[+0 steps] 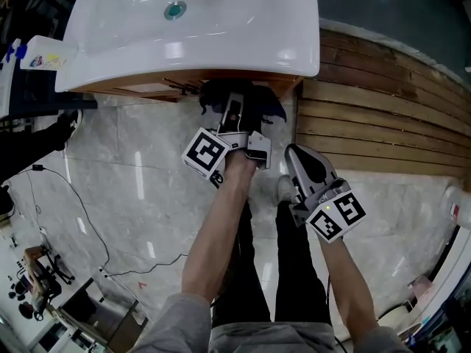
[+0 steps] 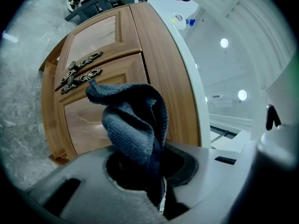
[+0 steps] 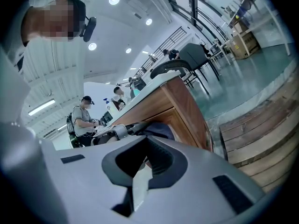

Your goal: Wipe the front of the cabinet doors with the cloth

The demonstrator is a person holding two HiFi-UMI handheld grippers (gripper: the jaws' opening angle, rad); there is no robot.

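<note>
L gripper [image 1: 234, 107]: jaws clamped on grey cloth [image 2: 135, 120]; cabinet doors [image 2: 93, 120] at 10 o'clock. R gripper [image 1: 303, 162]: jaws together, empty. Rec.: press cloth flat, overlap strokes, skirt handles [image 2: 79, 73].

Floor of glossy grey marble-look tiles [image 1: 132, 197], crossed by a thin black cable [image 1: 81, 212]. At right, a curved platform of brown wooden planks [image 1: 383, 116]. One white washbasin [image 1: 243, 28] with a teal drain [image 1: 175, 9]. White ribbed ceiling [image 2: 243, 13] with round recessed lights [image 2: 224, 43]. Dark chairs [image 3: 198, 55] and a black railing [image 3: 175, 34] stand farther off.
</note>
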